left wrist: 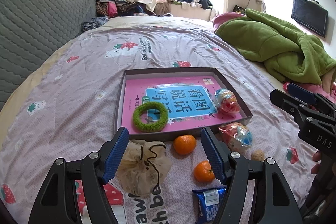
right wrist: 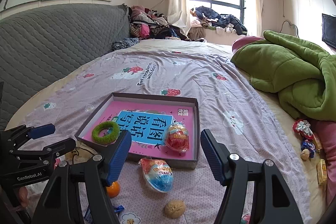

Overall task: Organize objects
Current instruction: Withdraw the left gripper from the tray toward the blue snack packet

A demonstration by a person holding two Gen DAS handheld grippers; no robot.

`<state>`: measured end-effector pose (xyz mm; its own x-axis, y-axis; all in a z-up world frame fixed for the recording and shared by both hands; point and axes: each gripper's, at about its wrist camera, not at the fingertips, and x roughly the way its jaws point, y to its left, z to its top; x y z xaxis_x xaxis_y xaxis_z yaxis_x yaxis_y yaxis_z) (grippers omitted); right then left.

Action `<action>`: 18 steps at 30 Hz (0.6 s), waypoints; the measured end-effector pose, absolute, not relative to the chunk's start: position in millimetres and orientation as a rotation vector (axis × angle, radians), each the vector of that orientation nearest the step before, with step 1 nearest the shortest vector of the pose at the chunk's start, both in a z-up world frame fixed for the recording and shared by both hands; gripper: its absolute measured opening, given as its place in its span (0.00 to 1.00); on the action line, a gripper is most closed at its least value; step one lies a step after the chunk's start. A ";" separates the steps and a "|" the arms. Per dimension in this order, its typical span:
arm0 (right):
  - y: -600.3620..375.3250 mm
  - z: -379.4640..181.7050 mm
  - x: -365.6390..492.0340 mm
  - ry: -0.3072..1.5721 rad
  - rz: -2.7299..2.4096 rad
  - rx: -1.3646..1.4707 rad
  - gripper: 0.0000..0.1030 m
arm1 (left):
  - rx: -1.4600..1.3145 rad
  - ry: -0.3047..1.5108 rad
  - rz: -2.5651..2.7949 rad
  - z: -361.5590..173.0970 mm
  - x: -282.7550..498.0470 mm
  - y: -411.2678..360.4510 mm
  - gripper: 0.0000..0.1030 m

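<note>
A shallow dark box (left wrist: 121, 98) (right wrist: 196, 119) lies on the bed, holding a pink book (left wrist: 136, 96) (right wrist: 184, 119), a green fuzzy ring (left wrist: 150, 117) (right wrist: 105, 132) and a wrapped toy egg (left wrist: 227, 103) (right wrist: 177, 136). In front of it lie a second wrapped egg (left wrist: 237, 136) (right wrist: 157, 174), two tangerines (left wrist: 184, 144) (left wrist: 203, 171), a walnut (left wrist: 257, 155) (right wrist: 174, 208), a beige drawstring pouch (left wrist: 142, 165) and a blue snack packet (left wrist: 209, 201). My left gripper (left wrist: 164, 153) hovers open over the pouch and tangerines, holding nothing. Open and empty too, my right gripper (right wrist: 166, 156) hangs above the second egg.
A crumpled green blanket (left wrist: 279, 47) (right wrist: 294, 77) covers the bed's right side. More snacks (right wrist: 308, 140) lie beside it. A grey quilted headboard (left wrist: 37, 24) stands on the left, and clothes (left wrist: 117, 1) are piled by the window.
</note>
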<state>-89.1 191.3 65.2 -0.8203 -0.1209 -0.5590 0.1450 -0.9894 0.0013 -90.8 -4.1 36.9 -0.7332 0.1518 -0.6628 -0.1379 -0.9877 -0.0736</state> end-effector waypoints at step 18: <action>201.8 46.1 -72.5 0.064 -2.855 0.951 0.66 | -1.103 -0.003 2.745 25.8 -76.7 11.0 0.71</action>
<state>-72.5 201.8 46.1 -0.7926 -0.1113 -0.5995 0.1381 -0.9904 0.0013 -76.7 11.0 25.8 -0.7078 0.1695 -0.6858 -0.1681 -0.9833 -0.0696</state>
